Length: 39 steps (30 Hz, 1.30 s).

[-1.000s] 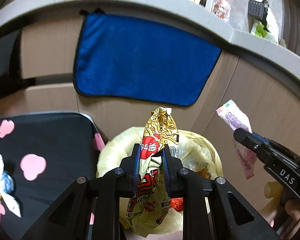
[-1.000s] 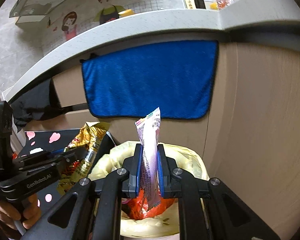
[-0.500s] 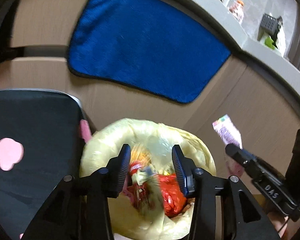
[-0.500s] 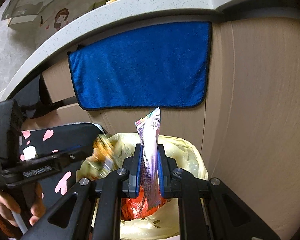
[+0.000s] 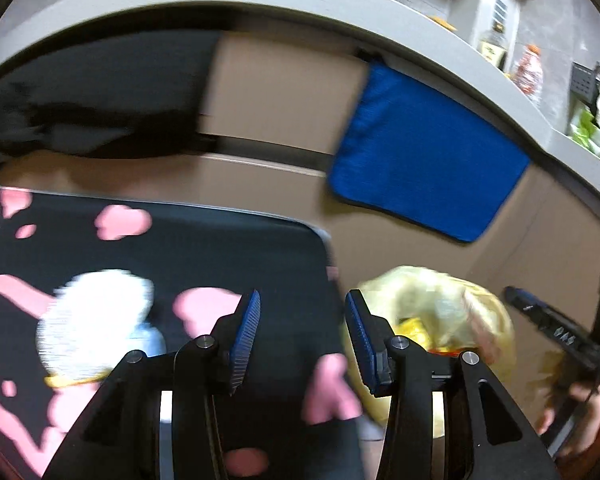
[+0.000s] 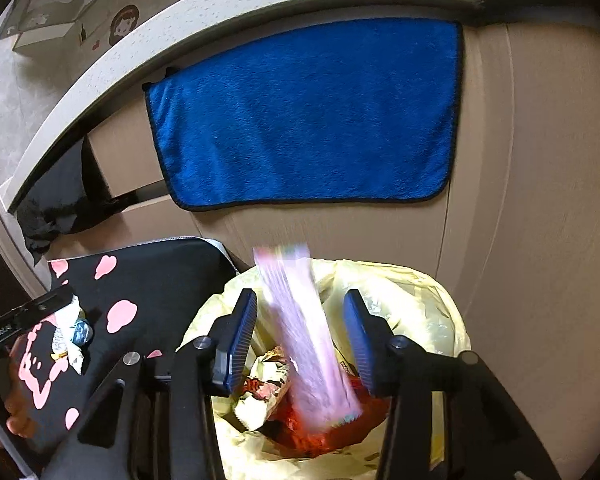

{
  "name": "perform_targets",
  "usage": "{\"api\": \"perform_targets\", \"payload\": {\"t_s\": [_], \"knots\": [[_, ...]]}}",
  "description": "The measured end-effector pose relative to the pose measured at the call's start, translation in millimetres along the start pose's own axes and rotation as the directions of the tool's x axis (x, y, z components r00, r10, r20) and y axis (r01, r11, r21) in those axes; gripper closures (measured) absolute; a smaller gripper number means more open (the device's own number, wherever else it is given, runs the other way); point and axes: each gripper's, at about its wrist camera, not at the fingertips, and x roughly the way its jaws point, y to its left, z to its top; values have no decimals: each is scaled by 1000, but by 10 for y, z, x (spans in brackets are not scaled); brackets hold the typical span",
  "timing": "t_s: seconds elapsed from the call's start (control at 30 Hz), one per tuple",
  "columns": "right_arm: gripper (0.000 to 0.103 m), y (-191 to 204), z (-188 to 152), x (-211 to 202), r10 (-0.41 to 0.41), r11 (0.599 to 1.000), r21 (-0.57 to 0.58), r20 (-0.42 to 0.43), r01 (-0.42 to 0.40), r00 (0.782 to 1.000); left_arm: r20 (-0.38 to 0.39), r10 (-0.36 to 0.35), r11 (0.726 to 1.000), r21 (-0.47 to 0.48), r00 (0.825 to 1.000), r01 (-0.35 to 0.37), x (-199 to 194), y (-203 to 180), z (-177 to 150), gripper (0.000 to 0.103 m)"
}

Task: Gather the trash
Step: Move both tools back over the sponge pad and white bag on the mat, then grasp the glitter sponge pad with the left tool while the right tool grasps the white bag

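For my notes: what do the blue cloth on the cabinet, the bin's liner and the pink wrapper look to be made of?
Blue cloth: soft fabric, probably microfibre; matte, fuzzy nap with a dark stitched edge.
Bin liner: thin pale yellow plastic film; crinkled, slightly see-through, faintly shiny.
Pink wrapper: probably printed plastic snack film; thin and flat, but motion blur hides its finish.

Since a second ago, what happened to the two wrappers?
The left gripper dropped its yellow wrapper into the trash bin, then swung toward the black mat. The right gripper has just opened; its pink wrapper is falling in. The blue towel stayed hanging.
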Motion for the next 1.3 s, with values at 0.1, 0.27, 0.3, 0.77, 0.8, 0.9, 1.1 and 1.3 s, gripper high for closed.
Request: {"api": "perform_targets", "payload": {"t_s": [0.1,0.27,0.3,0.77,0.8,0.9,1.1,1.3], "knots": [[60,123,19,-68,-16,1000,-20,9,16,1000,-1,46,998,-45,999,-46,-121,390,-36,57],[60,436,65,-242,-18,997,-69,40,20,999,10,134,984,-123,991,-131,-355,989,-127,57],[60,531,80,-286,-18,996,-83,47,22,999,20,151,980,-135,988,-146,-425,1108,-150,57],[60,2085,102,-274,197,957,-215,-23,-197,980,21,252,936,-260,968,-238,-1041,2387,-303,57],[60,2216,80,-223,219,948,-226,-41,-223,975,16,239,939,-258,971,-227,-1048,2434,-309,57],[60,2554,-29,-15,260,920,-270,-118,-283,958,5,216,947,-247,976,-208,-1052,2517,-343,56],[60,3085,-411,552,245,861,-388,-247,-328,937,-60,129,958,-252,990,-141,-884,2653,-436,56],[60,3294,-690,1049,245,845,-386,-339,-371,908,-137,38,950,-302,990,-78,-588,2779,-479,56]]}}
